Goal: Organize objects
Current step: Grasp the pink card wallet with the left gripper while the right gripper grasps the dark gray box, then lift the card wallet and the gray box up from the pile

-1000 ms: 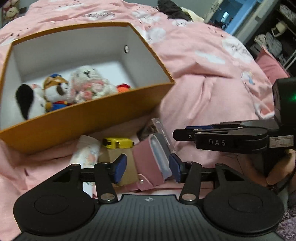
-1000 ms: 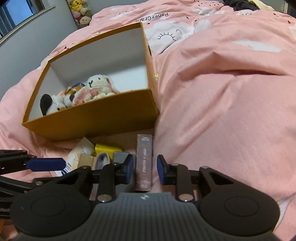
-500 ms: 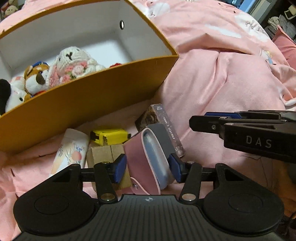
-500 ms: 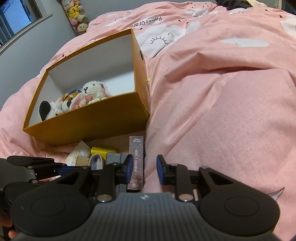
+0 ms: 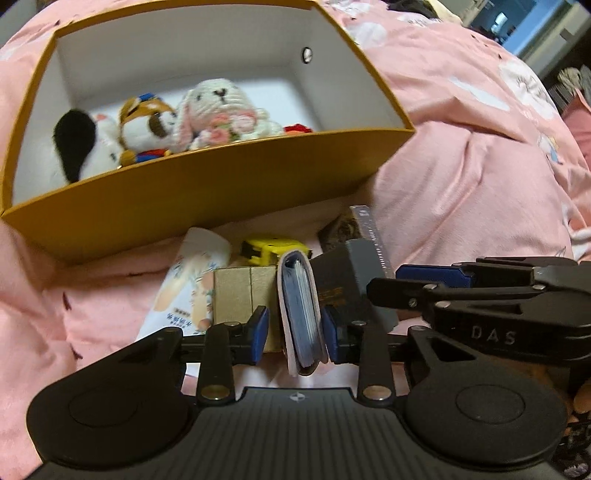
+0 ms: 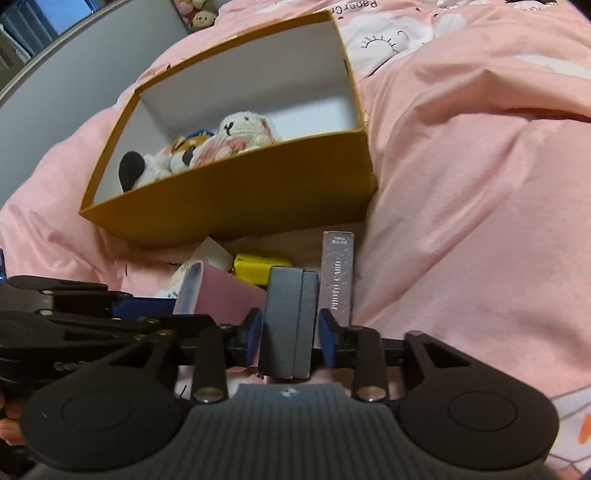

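Bedroom: pink duvet [image 6: 480,166] (plush toys [image 6: 195,14] behind).

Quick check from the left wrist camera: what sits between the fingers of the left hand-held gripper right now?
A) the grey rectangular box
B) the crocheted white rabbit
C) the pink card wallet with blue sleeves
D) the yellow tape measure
C: the pink card wallet with blue sleeves stands on edge between the closing fingers of the left hand-held gripper, in front of the orange cardboard box.

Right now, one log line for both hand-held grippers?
left hand-held gripper: closing, pink wallet between | right hand-held gripper: opening, grey box between
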`<move>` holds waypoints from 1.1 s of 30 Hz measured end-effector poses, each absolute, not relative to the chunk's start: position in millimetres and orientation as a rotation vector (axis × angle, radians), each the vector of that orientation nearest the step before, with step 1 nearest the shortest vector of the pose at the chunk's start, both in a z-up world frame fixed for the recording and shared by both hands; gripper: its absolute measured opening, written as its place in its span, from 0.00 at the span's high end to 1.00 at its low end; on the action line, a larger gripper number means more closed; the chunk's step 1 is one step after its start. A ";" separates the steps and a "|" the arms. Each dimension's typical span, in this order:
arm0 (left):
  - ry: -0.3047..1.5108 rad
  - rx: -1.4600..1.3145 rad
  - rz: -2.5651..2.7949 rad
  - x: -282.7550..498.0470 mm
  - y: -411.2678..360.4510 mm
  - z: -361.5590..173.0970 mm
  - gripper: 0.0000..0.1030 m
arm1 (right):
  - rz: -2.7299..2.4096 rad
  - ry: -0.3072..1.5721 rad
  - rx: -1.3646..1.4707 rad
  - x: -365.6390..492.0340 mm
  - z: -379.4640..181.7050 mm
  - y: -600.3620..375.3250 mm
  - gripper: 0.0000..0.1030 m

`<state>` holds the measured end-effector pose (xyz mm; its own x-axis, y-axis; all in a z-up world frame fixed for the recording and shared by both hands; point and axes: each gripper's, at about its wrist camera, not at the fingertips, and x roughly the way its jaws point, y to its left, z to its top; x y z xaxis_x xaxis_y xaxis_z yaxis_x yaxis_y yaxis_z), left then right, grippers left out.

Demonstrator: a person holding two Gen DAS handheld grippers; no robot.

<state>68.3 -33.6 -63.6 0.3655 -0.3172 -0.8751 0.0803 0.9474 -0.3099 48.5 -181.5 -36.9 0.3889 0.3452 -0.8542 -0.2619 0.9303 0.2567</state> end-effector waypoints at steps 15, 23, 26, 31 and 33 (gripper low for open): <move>1.191 -0.313 -0.261 69.2 -14.3 -75.2 0.65 | 0.415 1.146 -0.018 63.3 -51.1 -151.6 0.58; 1.187 -0.204 -0.274 66.3 -20.4 -70.2 0.65 | 0.420 1.187 -0.043 59.6 -47.0 -154.3 0.63; 1.190 -0.178 -0.281 64.3 -20.0 -68.8 0.65 | 0.412 1.189 -0.049 61.4 -47.5 -150.3 0.62; 1.192 -0.199 -0.281 61.5 -13.2 -68.9 0.66 | 0.413 1.196 -0.084 66.6 -50.9 -133.4 0.59; 1.191 -0.217 -0.281 60.7 -9.6 -69.7 0.66 | 0.413 1.195 -0.109 67.6 -51.6 -129.1 0.59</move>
